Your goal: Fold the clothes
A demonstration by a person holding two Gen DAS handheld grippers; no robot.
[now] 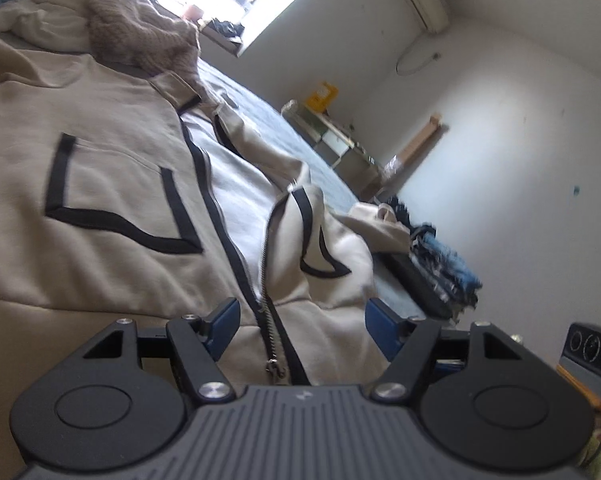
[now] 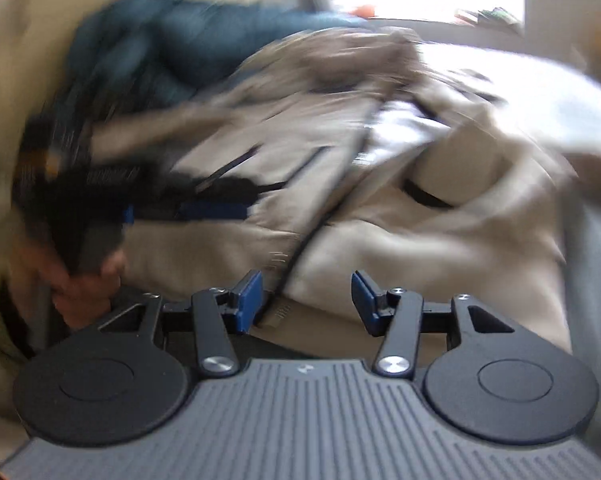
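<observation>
A beige zip-up jacket (image 1: 112, 184) with black trim lies spread on the bed, its front open along the zipper (image 1: 260, 288). My left gripper (image 1: 302, 320) stands open at the bottom hem. The zipper's lower end lies between its blue pads without being pressed. In the blurred right wrist view the same jacket (image 2: 380, 220) lies bunched. My right gripper (image 2: 306, 296) is open over the hem edge, cloth between its pads but not clamped. The other gripper shows there as a dark smear with a blue pad (image 2: 212, 210), a hand (image 2: 80, 280) below it.
A brown knitted garment (image 1: 140, 28) and cream cloth (image 1: 40, 20) lie heaped past the jacket. A dark blue patterned pile (image 1: 440, 268) sits at the bed's edge on the right. A low shelf (image 1: 332, 136) runs along the wall. A blue garment (image 2: 160, 48) lies beyond the jacket.
</observation>
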